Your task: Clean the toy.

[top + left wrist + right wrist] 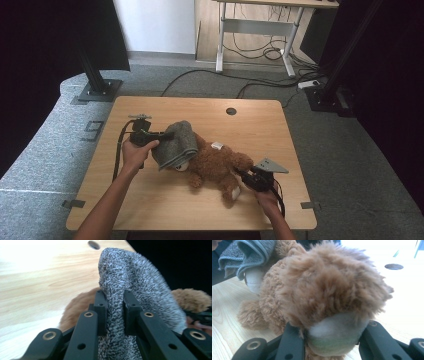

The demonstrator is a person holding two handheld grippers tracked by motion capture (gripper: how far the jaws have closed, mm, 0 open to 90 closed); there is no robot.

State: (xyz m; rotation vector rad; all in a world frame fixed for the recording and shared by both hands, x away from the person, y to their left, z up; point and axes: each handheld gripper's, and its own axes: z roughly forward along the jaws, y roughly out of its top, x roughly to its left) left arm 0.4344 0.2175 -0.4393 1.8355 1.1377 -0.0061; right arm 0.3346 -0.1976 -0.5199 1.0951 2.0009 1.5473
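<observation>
Bear's foot (334,336) clamped between right fingers (294,340); left fingers (101,312) pinching grey hat (130,277) over bear's head

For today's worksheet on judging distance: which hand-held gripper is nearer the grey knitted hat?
Left. The left hand-held gripper is clamped on the grey knitted hat; the right hand-held gripper grips the teddy bear's foot, apart from the hat.

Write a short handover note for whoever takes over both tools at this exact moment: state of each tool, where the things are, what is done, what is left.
Left tool: shut on the grey knit hat, pinching its fabric.
Right tool: shut on the teddy bear, gripping one foot.
The bear lies on the wooden table, the hat draped over its head end.
Done: both grips are set, hat partly over the head.
Left, probably: pull the hat down fully onto the head, then release both.
</observation>
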